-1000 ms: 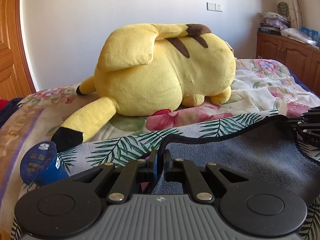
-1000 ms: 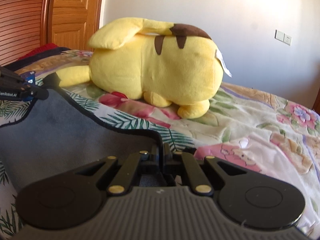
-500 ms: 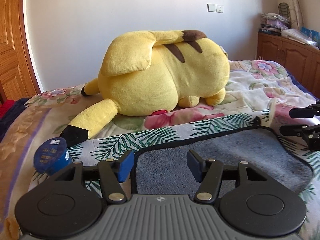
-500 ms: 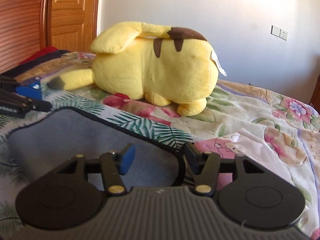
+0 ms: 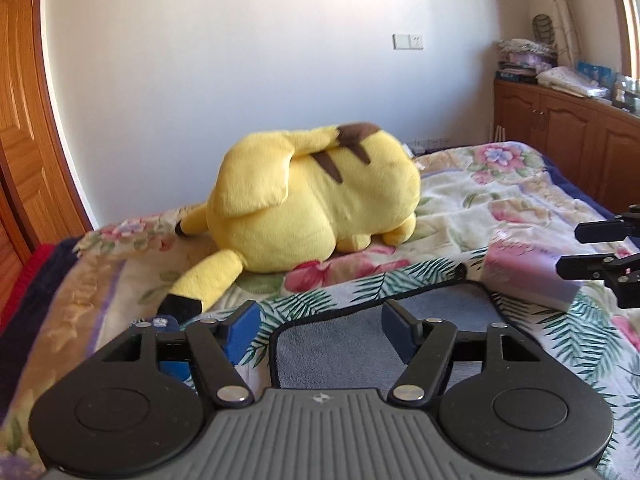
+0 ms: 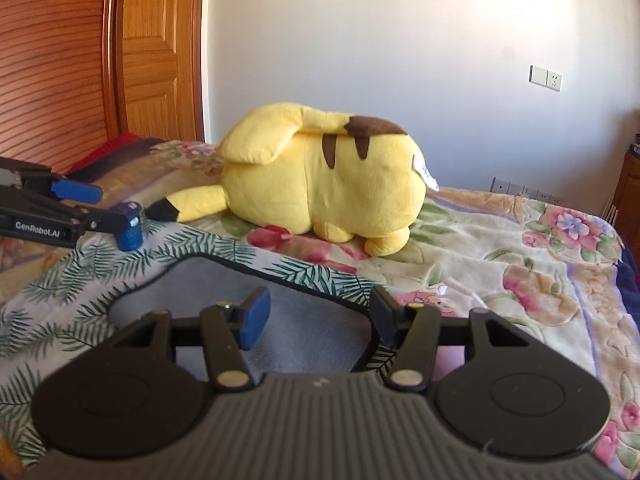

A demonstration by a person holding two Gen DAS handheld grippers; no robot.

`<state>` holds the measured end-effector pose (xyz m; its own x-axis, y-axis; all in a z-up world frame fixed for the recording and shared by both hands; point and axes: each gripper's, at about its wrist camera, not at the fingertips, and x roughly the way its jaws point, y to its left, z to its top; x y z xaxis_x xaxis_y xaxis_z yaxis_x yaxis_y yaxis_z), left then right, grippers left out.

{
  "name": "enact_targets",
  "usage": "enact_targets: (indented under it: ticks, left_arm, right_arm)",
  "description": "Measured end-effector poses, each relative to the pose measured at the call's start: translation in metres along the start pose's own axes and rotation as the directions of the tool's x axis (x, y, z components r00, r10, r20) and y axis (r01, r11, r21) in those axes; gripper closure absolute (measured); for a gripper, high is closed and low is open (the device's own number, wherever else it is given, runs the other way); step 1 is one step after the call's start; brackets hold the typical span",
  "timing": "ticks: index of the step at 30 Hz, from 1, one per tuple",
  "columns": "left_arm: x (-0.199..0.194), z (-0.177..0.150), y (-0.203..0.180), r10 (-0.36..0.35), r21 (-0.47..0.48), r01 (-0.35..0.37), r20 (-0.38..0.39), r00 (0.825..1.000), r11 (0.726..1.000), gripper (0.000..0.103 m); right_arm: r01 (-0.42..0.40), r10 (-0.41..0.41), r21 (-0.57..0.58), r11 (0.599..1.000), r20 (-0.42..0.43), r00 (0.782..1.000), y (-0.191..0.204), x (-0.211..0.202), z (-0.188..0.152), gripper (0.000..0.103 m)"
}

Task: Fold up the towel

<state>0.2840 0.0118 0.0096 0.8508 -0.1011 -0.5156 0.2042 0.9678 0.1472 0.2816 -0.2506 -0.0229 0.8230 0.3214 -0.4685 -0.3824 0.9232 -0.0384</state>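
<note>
The towel lies flat on the bed, grey side up with a black edge, over a palm-leaf printed layer. It also shows in the right wrist view. My left gripper is open and empty, raised above the towel's far left corner. My right gripper is open and empty above the towel's far right corner. The left gripper shows in the right wrist view, and the right gripper shows in the left wrist view.
A big yellow plush toy lies on the floral bedspread just beyond the towel. A small blue cylinder stands by the towel's left corner. A wooden door is left, wooden cabinets right.
Both grippers were shut on the towel's far corners, then opened and let go. The towel dropped flat. Both grippers have since lifted and pulled back.
</note>
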Motion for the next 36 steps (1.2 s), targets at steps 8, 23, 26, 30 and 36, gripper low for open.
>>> enact_targets:
  ticks: [8, 23, 26, 30, 36]
  left_arm:
    - [-0.041, 0.004, -0.005, -0.013, 0.008, 0.012, 0.018, 1.000, 1.000, 0.044]
    - [-0.101, -0.002, -0.013, -0.042, -0.014, 0.043, 0.042, 0.998, 0.999, 0.026]
    - [-0.110, -0.007, -0.014, -0.042, -0.021, 0.043, 0.045, 0.998, 0.999, 0.020]
    - [-0.118, -0.015, -0.018, -0.029, -0.019, 0.030, 0.043, 0.999, 0.999, 0.017]
    - [-0.132, -0.029, -0.027, 0.004, -0.027, -0.003, 0.043, 0.999, 1.000, 0.016]
  right_arm:
    - [0.006, -0.006, 0.014, 1.000, 0.010, 1.000, 0.009, -0.027, 0.002, 0.047]
    - [0.020, -0.022, 0.044, 0.999, 0.058, 0.998, 0.032, -0.076, 0.003, 0.024]
    - [0.022, -0.025, 0.047, 0.999, 0.069, 0.997, 0.036, -0.083, 0.000, 0.015]
    - [0.018, -0.021, 0.049, 0.999, 0.070, 0.997, 0.042, -0.091, -0.005, 0.010]
    - [0.020, -0.024, 0.046, 0.999, 0.078, 0.997, 0.051, -0.106, -0.014, 0.000]
